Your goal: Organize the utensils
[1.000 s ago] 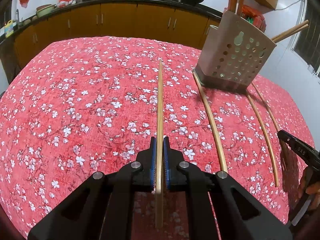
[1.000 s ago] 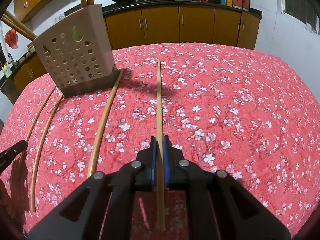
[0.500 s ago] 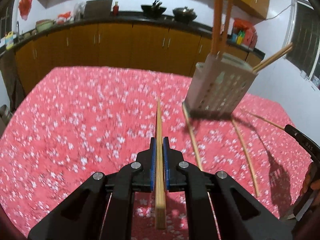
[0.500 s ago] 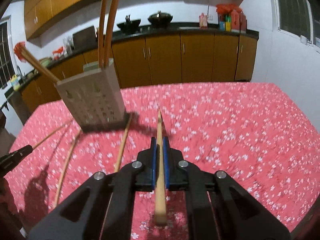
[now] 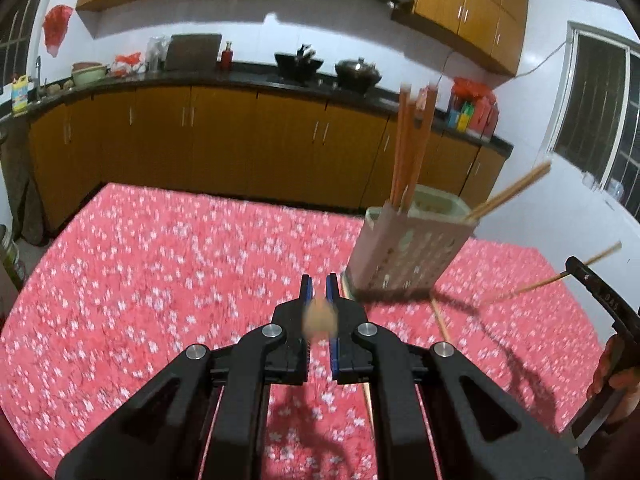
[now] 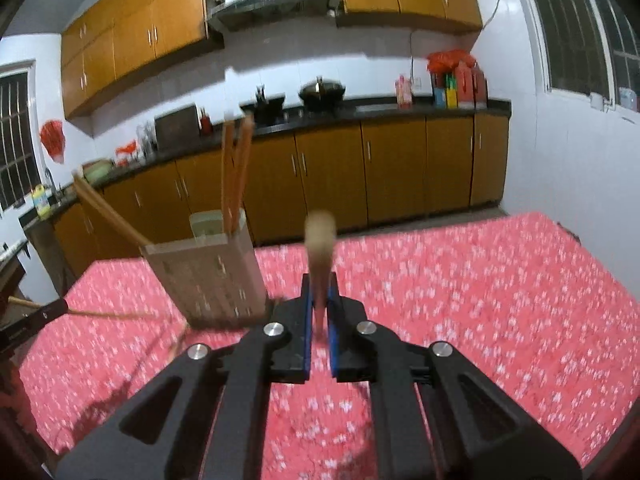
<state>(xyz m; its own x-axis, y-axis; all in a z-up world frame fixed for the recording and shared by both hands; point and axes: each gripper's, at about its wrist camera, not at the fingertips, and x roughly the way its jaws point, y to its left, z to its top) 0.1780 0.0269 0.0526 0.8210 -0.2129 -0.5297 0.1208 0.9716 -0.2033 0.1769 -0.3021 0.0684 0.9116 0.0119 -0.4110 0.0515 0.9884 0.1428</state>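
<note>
My left gripper (image 5: 319, 290) is shut on a wooden chopstick (image 5: 319, 318), seen end-on and blurred. My right gripper (image 6: 319, 292) is shut on another chopstick (image 6: 319, 240), tilted up toward the camera. Both are lifted above the red flowered tablecloth (image 5: 160, 280). The perforated beige utensil holder (image 5: 408, 252) stands ahead and to the right in the left view, with several chopsticks (image 5: 412, 144) upright in it. It shows to the left in the right wrist view (image 6: 212, 276). The right gripper's tip (image 5: 592, 284) with its chopstick shows at the far right of the left view.
Loose chopsticks (image 5: 440, 320) lie on the cloth in front of the holder. Orange kitchen cabinets (image 5: 240, 144) and a dark counter with pots (image 5: 356, 74) run behind the table. A window (image 6: 580, 28) is on the right wall.
Both grippers have lifted their chopsticks off the cloth and tilted up, so the chopsticks now point toward the cameras. The holder looks farther and lower in both views.
</note>
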